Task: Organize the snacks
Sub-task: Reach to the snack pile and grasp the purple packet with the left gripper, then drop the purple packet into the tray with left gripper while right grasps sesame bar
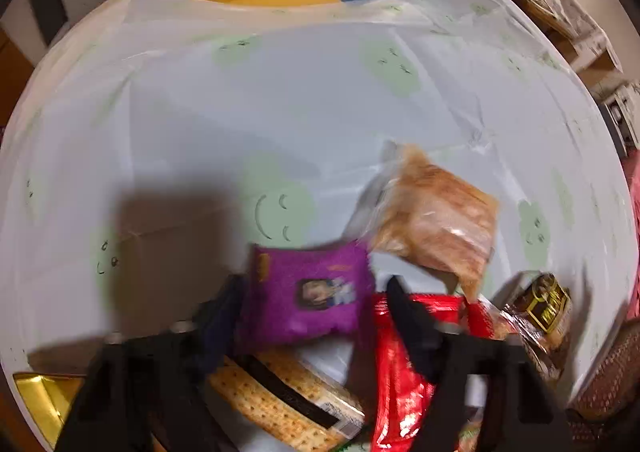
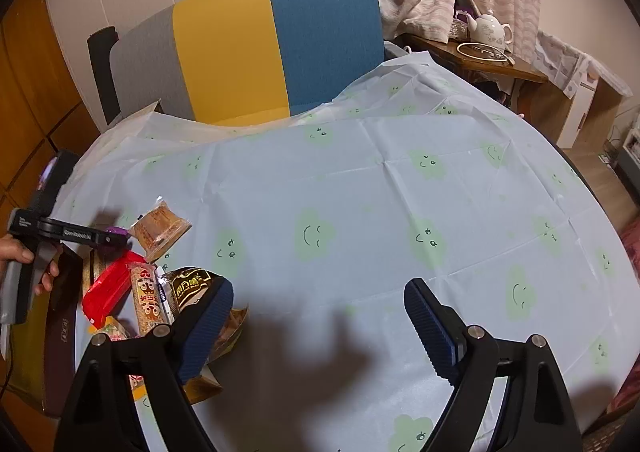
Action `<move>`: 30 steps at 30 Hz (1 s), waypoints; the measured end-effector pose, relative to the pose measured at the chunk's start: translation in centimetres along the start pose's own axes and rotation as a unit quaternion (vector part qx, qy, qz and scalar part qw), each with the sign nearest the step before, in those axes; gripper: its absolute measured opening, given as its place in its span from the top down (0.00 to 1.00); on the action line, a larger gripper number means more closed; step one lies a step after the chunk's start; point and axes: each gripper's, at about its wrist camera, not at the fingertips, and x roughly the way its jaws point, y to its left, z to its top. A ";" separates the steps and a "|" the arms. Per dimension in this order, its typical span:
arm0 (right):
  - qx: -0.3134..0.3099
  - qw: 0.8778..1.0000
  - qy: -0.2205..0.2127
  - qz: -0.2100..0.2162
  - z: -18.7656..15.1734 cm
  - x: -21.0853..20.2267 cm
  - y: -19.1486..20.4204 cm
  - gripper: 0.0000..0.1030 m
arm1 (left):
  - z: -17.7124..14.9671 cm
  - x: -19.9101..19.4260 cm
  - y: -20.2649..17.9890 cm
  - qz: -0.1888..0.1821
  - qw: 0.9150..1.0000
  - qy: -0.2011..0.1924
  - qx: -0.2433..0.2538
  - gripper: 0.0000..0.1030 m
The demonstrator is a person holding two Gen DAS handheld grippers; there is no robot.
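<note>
My left gripper (image 1: pixel 312 288) is shut on a purple snack packet (image 1: pixel 308 292), held above a pile of snacks. Under it lie a cracker pack (image 1: pixel 280 396) and a red packet (image 1: pixel 396 384). A clear bag of orange-brown pastry (image 1: pixel 436 220) lies just beyond on the tablecloth, and a dark brown and gold packet (image 1: pixel 540 308) lies to the right. In the right wrist view the left gripper (image 2: pixel 116 238) is at the far left over the pile, next to the pastry bag (image 2: pixel 160 228) and red packet (image 2: pixel 112 288). My right gripper (image 2: pixel 318 304) is open and empty above bare tablecloth.
A pale blue tablecloth (image 2: pixel 360 192) with green smiling clouds covers the table. A yellow and blue chair (image 2: pixel 280 44) stands behind it. A dark box (image 2: pixel 60 352) lies at the table's left edge. A side table with a white teapot (image 2: pixel 490 28) stands at the back right.
</note>
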 end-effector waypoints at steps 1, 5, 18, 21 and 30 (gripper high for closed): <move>-0.001 1.000 -0.001 -0.002 0.0 0.0 0.0 0.14 | -0.1 0.1 0.3 -0.013 1.000 -0.002 -0.008 0.43; -0.011 1.000 0.000 -0.005 -0.1 0.1 0.5 0.14 | -1.2 -0.7 0.2 0.001 0.999 -0.036 0.001 0.49; -0.049 0.999 0.016 0.003 -0.6 0.6 1.7 0.15 | -9.7 -11.0 -1.1 -0.023 0.978 -0.207 -0.018 0.49; -0.062 0.997 0.029 0.020 -0.8 0.9 2.4 0.25 | -11.4 -12.3 -1.0 -0.035 0.975 -0.217 -0.028 0.49; -0.135 0.985 0.074 0.078 -2.8 1.8 6.3 0.52 | -18.1 -14.2 0.4 -0.037 0.968 -0.242 -0.061 0.49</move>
